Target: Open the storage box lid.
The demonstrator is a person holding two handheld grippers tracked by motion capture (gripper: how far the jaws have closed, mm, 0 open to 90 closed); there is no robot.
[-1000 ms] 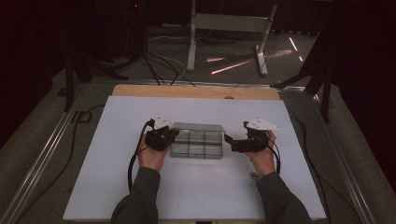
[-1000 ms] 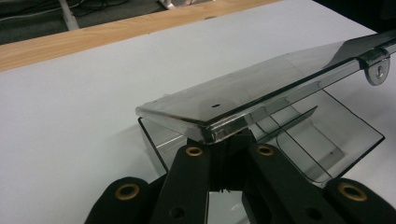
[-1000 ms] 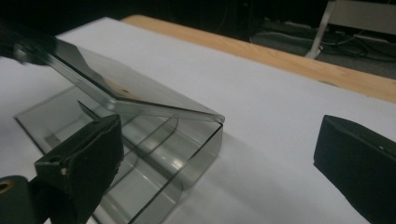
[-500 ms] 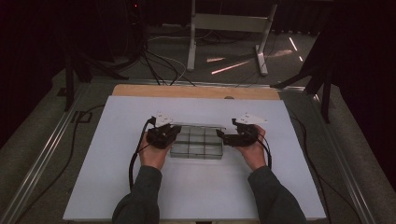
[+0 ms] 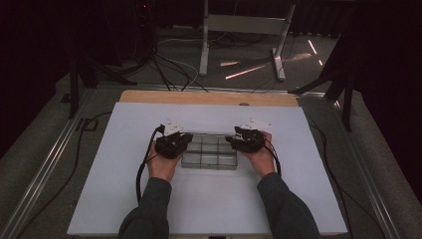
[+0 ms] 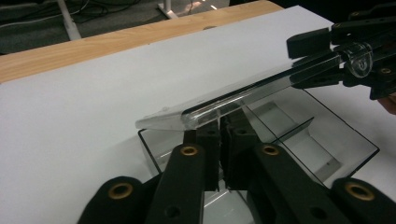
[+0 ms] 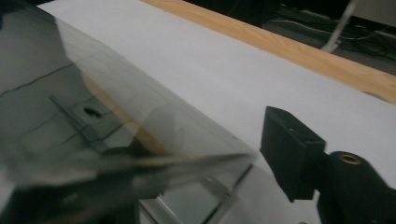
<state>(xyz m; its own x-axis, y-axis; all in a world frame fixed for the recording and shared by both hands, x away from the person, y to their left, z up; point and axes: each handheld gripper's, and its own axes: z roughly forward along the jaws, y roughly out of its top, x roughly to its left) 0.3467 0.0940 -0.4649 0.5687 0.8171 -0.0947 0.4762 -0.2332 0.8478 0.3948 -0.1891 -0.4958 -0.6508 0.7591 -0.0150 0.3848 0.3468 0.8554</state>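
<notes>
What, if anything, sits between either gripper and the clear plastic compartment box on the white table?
Nothing visible does. The left gripper and right gripper are already at opposite ends of the clear plastic compartment box, at its transparent lid. The white table around the box is bare.

- Compartment box (image 5: 209, 152): clear glossy plastic, smooth; lid (image 6: 243, 95) likewise transparent, with bright reflections along its edge.
- Left tool (image 6: 219, 140): matt black plastic jaws, brass-coloured metal rivets.
- Worktop (image 5: 149, 119): matt white smooth sheet; far edge (image 5: 199, 97) pale bare wood, visible grain.
</notes>
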